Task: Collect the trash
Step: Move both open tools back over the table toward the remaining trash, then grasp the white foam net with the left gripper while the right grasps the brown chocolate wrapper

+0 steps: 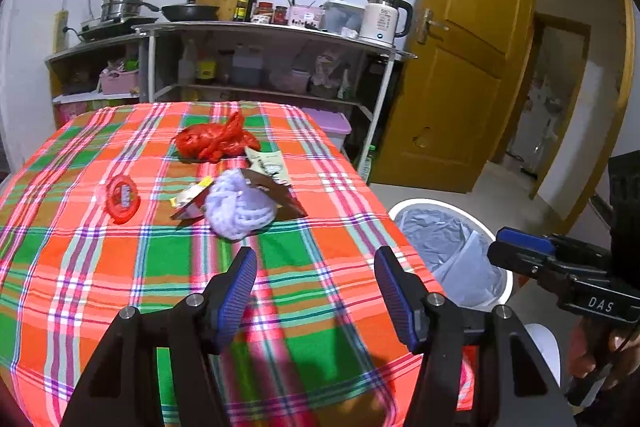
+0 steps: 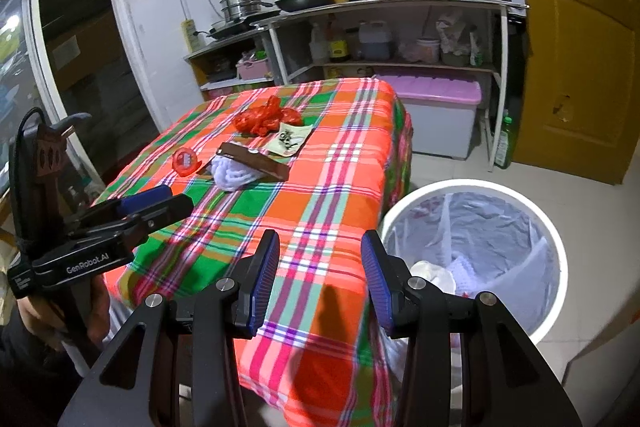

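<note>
Trash lies on the plaid tablecloth (image 1: 120, 267): a crumpled red plastic bag (image 1: 214, 143), a white foam net (image 1: 238, 209), a brown wrapper (image 1: 276, 193), a pale packet (image 1: 268, 163), a yellow wrapper (image 1: 190, 195) and a round red lid (image 1: 122, 199). My left gripper (image 1: 316, 281) is open and empty above the near table, short of the foam net. My right gripper (image 2: 320, 275) is open and empty over the table's near right corner, beside the white bin (image 2: 560, 251), which holds some trash. The red bag (image 2: 266, 119) and foam net (image 2: 234, 175) show in the right wrist view.
The bin (image 1: 404, 205) with its grey liner stands on the floor right of the table. Behind the table is a metal shelf (image 1: 260, 27) with pots, bottles and a kettle (image 1: 384, 17). A purple-lidded box (image 2: 436, 115) sits under it. A yellow door (image 1: 460, 67) stands open at right.
</note>
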A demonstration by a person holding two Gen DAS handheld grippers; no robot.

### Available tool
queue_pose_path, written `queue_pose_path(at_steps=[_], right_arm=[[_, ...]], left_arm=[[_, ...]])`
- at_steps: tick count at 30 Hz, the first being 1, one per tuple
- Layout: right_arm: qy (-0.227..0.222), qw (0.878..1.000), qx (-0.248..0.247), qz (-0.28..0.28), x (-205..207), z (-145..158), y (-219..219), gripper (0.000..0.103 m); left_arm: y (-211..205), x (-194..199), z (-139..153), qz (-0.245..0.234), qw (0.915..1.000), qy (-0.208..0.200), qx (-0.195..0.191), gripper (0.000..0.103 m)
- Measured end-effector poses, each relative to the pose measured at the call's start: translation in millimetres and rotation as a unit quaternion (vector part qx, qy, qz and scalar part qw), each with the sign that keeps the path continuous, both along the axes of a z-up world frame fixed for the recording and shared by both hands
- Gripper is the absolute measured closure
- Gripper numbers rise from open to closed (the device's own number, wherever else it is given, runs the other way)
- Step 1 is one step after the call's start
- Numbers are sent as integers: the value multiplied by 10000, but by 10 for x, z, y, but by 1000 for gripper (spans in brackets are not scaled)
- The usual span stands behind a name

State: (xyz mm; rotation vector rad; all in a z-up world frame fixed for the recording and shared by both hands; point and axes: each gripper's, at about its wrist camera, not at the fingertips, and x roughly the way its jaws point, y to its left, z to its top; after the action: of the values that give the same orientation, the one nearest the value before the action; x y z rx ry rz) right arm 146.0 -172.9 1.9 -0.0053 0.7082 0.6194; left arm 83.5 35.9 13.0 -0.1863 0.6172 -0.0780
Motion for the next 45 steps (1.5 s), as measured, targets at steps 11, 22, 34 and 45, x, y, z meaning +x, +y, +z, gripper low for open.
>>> queue_pose_path(at_steps=[11, 22, 34, 45], right_arm=[[-17, 9995, -96, 299, 107, -27, 273, 59], [-33, 9975, -247, 660, 301, -79, 652, 59], [-11, 9935, -539, 1008, 644, -193, 1081, 59], [-67, 9874, -854, 1332, 936, -290, 1442, 59]], left_arm=[[311, -55, -36, 364, 9993, 47, 67, 43], [624, 1, -67, 688, 9976, 59, 97, 43], [1013, 63, -122, 1108, 9938, 107, 87, 43], [1174, 230, -152, 1132, 9934, 128, 86, 43]])
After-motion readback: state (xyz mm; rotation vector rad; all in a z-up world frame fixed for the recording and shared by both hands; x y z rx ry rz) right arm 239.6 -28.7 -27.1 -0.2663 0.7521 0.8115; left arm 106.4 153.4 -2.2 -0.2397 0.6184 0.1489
